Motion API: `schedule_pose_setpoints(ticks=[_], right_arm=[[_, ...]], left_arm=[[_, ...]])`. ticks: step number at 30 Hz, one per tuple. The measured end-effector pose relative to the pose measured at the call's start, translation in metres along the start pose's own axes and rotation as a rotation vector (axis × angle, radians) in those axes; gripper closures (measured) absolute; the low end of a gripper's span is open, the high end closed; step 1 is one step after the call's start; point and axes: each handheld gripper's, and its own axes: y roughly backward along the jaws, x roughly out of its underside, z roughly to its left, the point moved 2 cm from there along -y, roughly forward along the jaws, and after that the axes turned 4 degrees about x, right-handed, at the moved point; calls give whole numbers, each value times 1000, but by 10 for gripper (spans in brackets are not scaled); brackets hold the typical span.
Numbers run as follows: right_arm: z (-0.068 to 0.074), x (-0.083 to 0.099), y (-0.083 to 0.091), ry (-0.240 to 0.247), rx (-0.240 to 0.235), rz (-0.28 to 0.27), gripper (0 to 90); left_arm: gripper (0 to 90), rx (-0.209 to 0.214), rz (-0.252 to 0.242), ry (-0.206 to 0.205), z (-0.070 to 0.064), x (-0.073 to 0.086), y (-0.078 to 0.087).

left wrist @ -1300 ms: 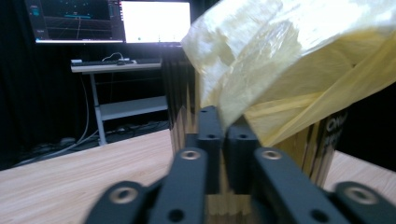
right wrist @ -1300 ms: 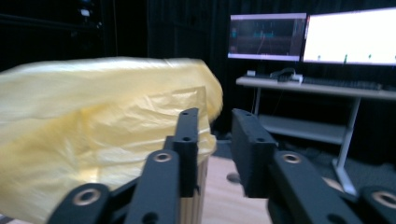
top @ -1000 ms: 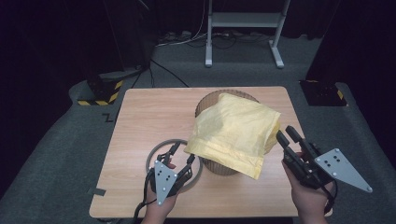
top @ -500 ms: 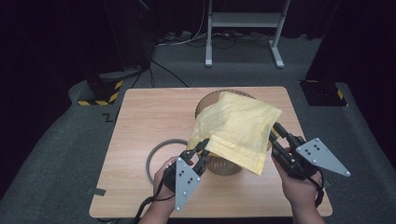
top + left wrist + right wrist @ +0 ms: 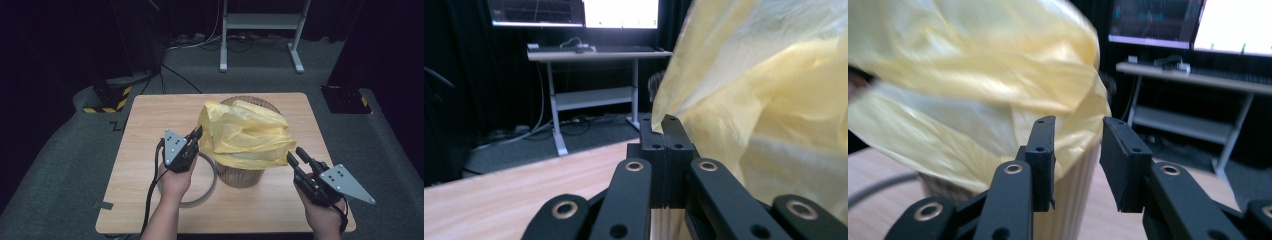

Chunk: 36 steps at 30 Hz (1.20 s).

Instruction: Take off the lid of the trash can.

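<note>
Wooden table [image 5: 150,125]: yellow bag [image 5: 245,132] draped over bin [image 5: 242,175]; left tool [image 5: 196,135] pinching bag, right tool [image 5: 294,156] agape.

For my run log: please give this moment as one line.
left gripper: shut on bag | right gripper: open at bag | bag over bin

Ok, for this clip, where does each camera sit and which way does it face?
High view: above the person's side, looking forward and down at the table; both forearms, left gripper and right gripper show.
Left gripper view: rides the left gripper, looking along its shut jaws beside the yellow bag.
Right gripper view: rides the right gripper, looking between its open jaws at the bag over the bin.
Shared: both gripper views show the bag and a far desk.
</note>
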Motion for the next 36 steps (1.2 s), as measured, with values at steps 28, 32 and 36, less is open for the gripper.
schedule_pose_setpoints(ticks=[28, 32, 36], right_arm=[[110, -33, -42, 182, -230, -18, 542], [117, -28, -46, 208, -235, -1, 513], [121, -26, -48, 232, -224, 2, 508]], left_arm=[[897, 63, -13, -8, -13, 19, 13], [897, 63, -15, -4, -13, 20, 13], [897, 64, -18, 4, -12, 21, 12]])
